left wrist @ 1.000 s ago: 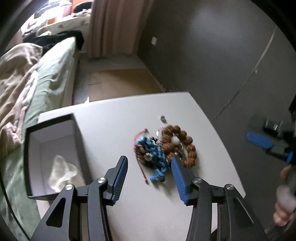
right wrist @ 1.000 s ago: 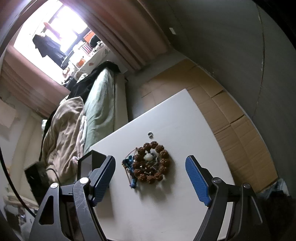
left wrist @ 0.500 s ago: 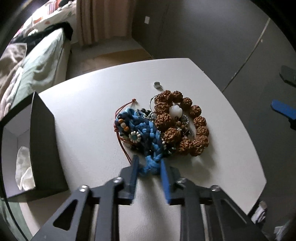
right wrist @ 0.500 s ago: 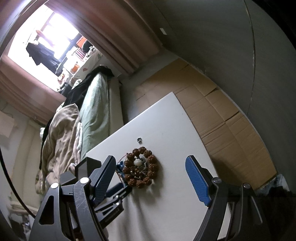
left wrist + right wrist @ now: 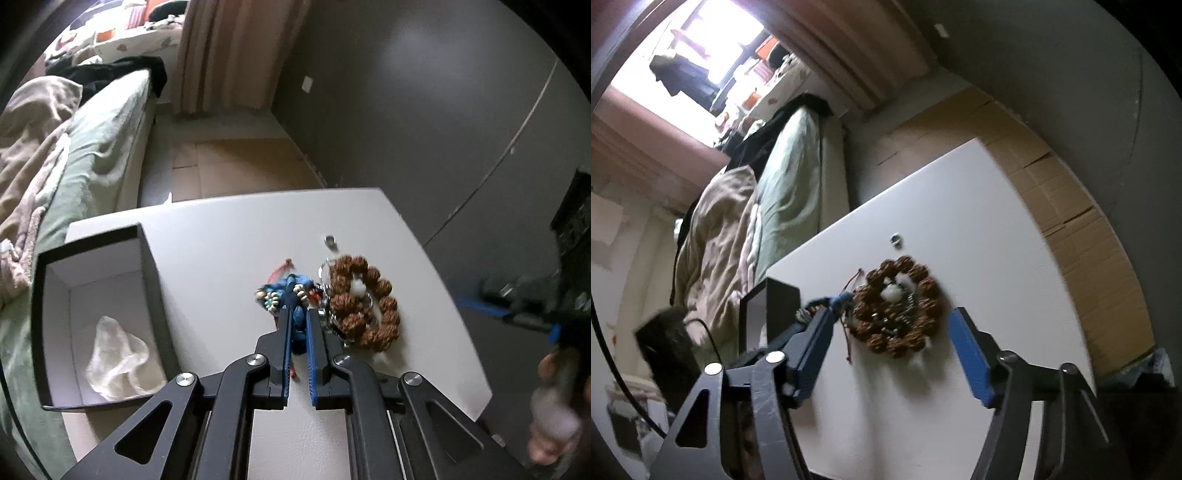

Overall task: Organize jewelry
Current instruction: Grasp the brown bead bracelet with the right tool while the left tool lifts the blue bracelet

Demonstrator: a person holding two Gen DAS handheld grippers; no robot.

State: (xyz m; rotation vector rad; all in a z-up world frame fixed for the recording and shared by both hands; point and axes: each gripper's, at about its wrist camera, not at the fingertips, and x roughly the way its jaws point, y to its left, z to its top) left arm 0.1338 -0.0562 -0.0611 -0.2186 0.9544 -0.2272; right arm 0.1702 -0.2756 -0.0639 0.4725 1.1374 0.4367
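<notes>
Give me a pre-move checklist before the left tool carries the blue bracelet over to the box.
1. Grip: left tool is shut on the blue bracelet by its knotted end. Ok.
2. Snags: the bracelet's beaded part lies against the brown bead bracelet and a metal chain; whether they are tangled, cannot tell.
3. Red cord trails from the bracelet toward the tool; it may drag. Cannot tell.
4. Box is open on the table, left of the pile. Ok.
5. Space in box: only a crumpled white wrapper lies in it. Ok.
6. Right tool is open, above the brown beads, off the path to the box. Ok.
</notes>
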